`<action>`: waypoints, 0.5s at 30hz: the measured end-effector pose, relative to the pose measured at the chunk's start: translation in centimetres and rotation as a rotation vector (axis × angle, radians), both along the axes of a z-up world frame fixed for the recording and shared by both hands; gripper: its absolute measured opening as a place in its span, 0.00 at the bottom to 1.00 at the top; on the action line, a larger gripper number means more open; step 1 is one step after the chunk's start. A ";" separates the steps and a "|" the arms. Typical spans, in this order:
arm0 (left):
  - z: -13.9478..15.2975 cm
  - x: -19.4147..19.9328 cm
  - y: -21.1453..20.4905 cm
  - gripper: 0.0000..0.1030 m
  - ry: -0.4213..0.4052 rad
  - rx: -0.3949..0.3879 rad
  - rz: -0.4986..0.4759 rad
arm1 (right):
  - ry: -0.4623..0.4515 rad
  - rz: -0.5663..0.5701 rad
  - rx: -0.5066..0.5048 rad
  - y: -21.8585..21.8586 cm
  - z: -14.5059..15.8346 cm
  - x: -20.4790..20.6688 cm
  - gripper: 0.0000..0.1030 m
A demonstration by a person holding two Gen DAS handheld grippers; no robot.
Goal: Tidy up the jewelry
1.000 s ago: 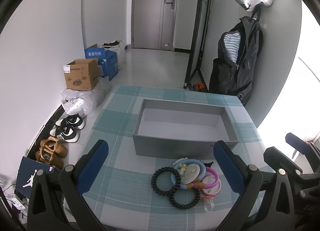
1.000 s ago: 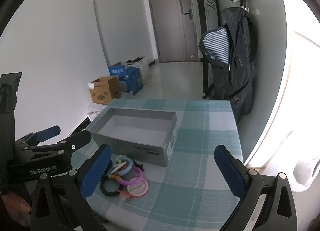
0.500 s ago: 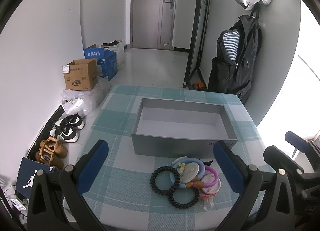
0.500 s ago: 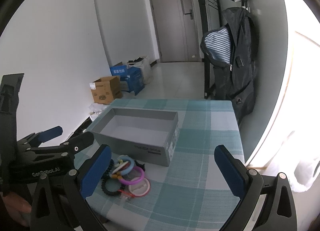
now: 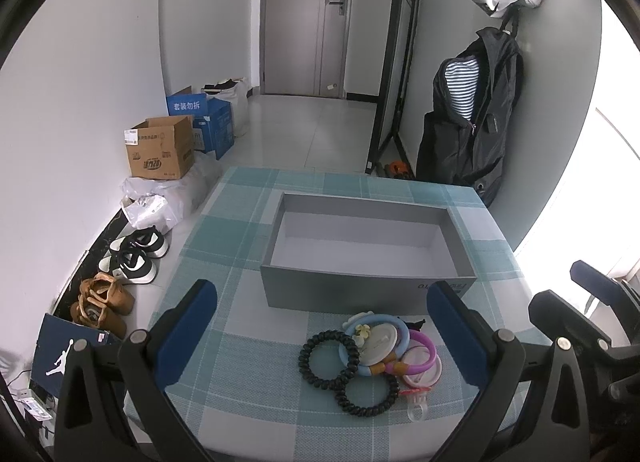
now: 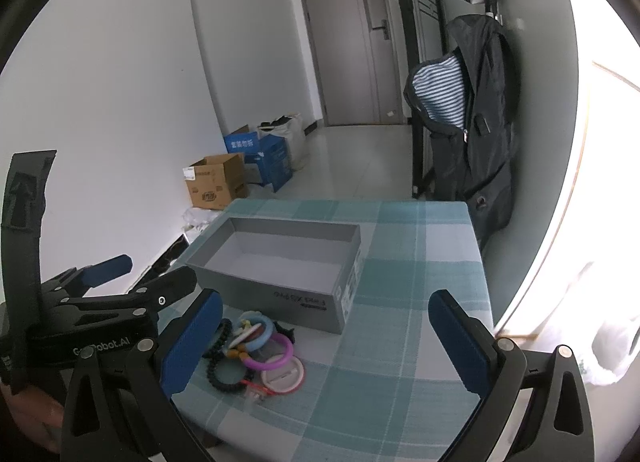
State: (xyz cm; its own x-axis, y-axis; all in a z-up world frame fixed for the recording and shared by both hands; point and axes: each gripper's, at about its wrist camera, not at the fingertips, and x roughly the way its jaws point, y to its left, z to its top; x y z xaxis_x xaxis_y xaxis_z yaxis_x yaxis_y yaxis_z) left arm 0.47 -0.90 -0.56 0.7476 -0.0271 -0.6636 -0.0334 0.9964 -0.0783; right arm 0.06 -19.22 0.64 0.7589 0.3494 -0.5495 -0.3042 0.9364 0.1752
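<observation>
An empty grey box (image 5: 400, 288) stands on the teal checked table (image 5: 248, 406); it also shows in the right wrist view (image 6: 276, 298). In front of it lies a pile of jewelry: two black coil bands (image 5: 329, 356), a light blue ring (image 5: 394, 326), a purple ring (image 5: 428, 346) and a pink round case (image 6: 283, 377). My left gripper (image 5: 320, 342) is open and empty, hovering just before the pile. My right gripper (image 6: 324, 346) is open and empty, to the right of the pile (image 6: 252, 346).
The floor to the left holds cardboard boxes (image 5: 160, 152), bags and shoes (image 5: 134, 258). A dark jacket (image 5: 472, 122) hangs on a rack beyond the table's far right corner. The table edge runs close under both grippers.
Both grippers have crept slightly forward and lower toward the pile. Nothing was taken hold of or moved.
</observation>
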 end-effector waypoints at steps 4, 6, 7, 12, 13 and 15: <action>-0.1 0.0 -0.1 0.99 0.000 -0.001 0.000 | 0.002 0.002 0.000 0.0 0.0 0.0 1.00; -0.1 0.0 -0.1 0.99 0.001 0.000 0.001 | 0.002 0.000 0.001 -0.1 -0.1 0.0 1.00; -0.1 0.0 -0.1 0.99 0.004 -0.003 0.001 | 0.002 0.000 0.002 -0.1 0.0 0.1 1.00; -0.2 0.0 -0.3 0.99 0.004 -0.008 -0.001 | 0.001 -0.002 0.003 -0.1 -0.1 0.0 1.00; -0.2 0.0 -0.2 0.99 0.003 -0.009 -0.001 | 0.001 -0.001 0.002 -0.1 -0.2 0.0 1.00; -0.2 0.0 -0.2 0.99 0.001 -0.013 -0.001 | 0.001 0.000 0.001 -0.1 -0.2 0.0 1.00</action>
State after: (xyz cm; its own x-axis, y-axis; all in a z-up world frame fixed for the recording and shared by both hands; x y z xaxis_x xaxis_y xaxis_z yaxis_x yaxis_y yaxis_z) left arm 0.42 -1.09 -0.79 0.7469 -0.0368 -0.6639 -0.0320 0.9953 -0.0911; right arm 0.04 -19.29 0.46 0.7584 0.3495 -0.5502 -0.3035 0.9364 0.1764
